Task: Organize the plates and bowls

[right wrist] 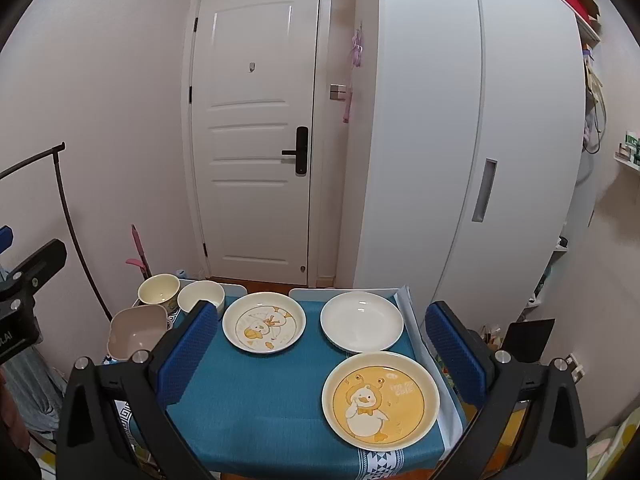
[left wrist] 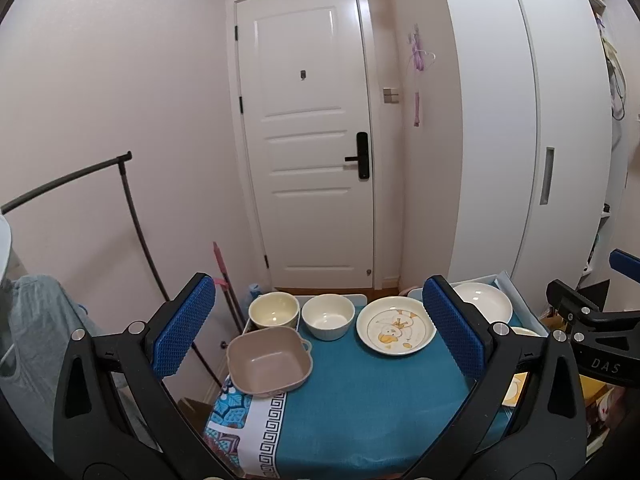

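Observation:
A small table with a teal cloth [left wrist: 360,400] [right wrist: 260,400] carries the dishes. At its left stand a square beige bowl [left wrist: 269,360] [right wrist: 138,332], a cream bowl [left wrist: 274,309] [right wrist: 158,288] and a white bowl [left wrist: 328,316] [right wrist: 200,297]. A duck-print plate [left wrist: 396,330] [right wrist: 264,322] lies mid-back, a plain white plate [left wrist: 486,302] [right wrist: 362,321] at the back right. A yellow duck plate [right wrist: 380,398] lies at the front right. My left gripper [left wrist: 320,336] and right gripper [right wrist: 324,354] hover open above the table's near edge, nothing between their fingers.
A white door [left wrist: 312,140] and a white wardrobe [right wrist: 460,140] stand behind the table. A dark clothes rail [left wrist: 132,208] and a pink-handled tool [left wrist: 222,268] are at the left. Shelves with clutter [right wrist: 628,152] line the right wall.

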The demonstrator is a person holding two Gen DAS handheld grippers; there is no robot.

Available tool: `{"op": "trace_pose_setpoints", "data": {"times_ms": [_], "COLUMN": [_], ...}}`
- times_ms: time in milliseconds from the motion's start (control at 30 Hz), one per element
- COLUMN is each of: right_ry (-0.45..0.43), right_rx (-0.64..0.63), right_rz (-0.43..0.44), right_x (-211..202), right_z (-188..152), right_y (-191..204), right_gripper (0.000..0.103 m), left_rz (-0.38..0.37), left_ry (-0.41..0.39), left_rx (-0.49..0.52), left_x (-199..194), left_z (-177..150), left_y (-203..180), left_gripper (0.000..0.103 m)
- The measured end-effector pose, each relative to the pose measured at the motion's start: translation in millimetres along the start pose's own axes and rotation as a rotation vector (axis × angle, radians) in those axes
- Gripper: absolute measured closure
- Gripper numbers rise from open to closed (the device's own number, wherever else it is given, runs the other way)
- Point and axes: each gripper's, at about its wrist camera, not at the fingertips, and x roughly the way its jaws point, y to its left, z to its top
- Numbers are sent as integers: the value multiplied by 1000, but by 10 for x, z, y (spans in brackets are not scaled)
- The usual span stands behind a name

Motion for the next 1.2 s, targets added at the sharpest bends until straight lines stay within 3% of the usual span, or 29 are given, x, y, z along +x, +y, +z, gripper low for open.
{"op": "trace_pose_setpoints", "data": {"times_ms": [1200], "right_ry": [14], "right_rx": [13], "right_rz": [-20], "right_x": [72], "right_z": [22], "right_y": [-22], "right_gripper": [0], "left_rz": [7], "left_ry": [1], "left_rx": [-11], "left_x": [87], "left_z": [-13], "left_y": [-3], "left_gripper": [0]}}
